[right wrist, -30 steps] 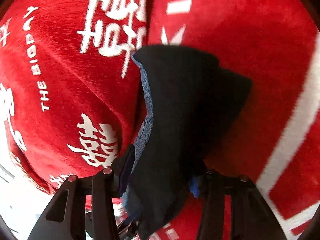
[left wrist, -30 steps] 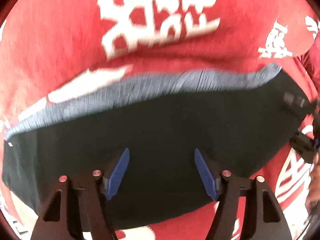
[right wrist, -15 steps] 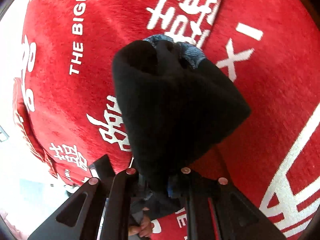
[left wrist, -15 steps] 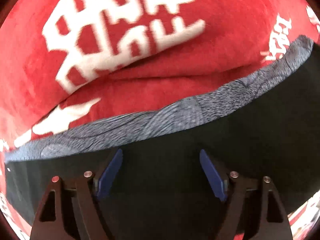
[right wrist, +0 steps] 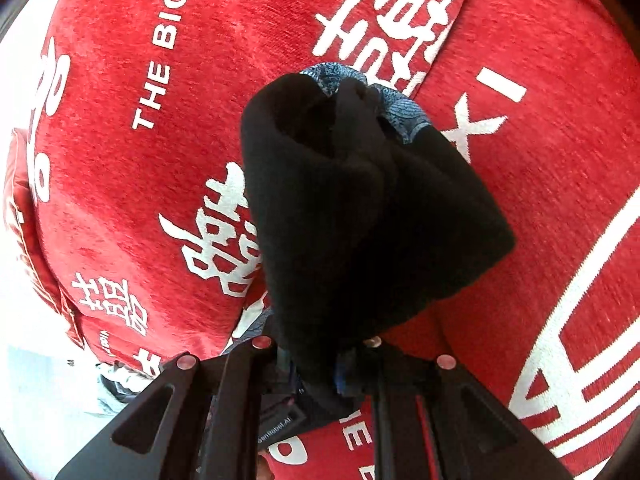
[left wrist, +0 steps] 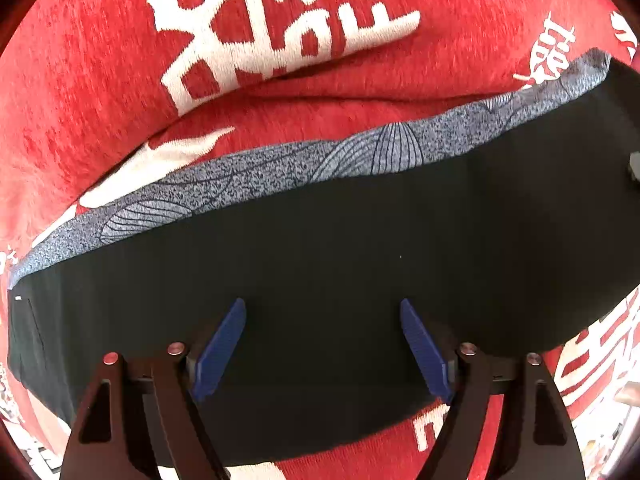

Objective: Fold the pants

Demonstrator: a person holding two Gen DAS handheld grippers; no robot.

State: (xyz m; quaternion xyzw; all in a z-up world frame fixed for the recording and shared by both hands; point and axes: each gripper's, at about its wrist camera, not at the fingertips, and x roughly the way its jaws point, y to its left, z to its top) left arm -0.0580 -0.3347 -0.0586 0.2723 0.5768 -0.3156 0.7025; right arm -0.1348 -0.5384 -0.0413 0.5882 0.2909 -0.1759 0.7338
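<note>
Black pants (left wrist: 320,240) with a grey-blue patterned band (left wrist: 280,172) along their far edge lie spread on a red blanket (left wrist: 120,80). My left gripper (left wrist: 322,304) points down over the black cloth. It is open, and its blue pads (left wrist: 218,348) stand wide apart and clear of the cloth. In the right wrist view, one end of the pants (right wrist: 360,200) hangs bunched above the blanket (right wrist: 120,160), with some patterned band showing at the top. My right gripper (right wrist: 320,356) is shut on that bunch, and the cloth hides its fingertips.
The red blanket carries large white characters and stripes, with a raised crease (left wrist: 320,92) beyond the band. Its edge drops to pale floor (right wrist: 24,380) at the lower left of the right wrist view. A dark part of the other gripper (left wrist: 634,168) shows at the right edge.
My right gripper closed on the pants' end and lifted it into a hanging bunch. The left jaws widened, and the left gripper shifted over the black cloth.
</note>
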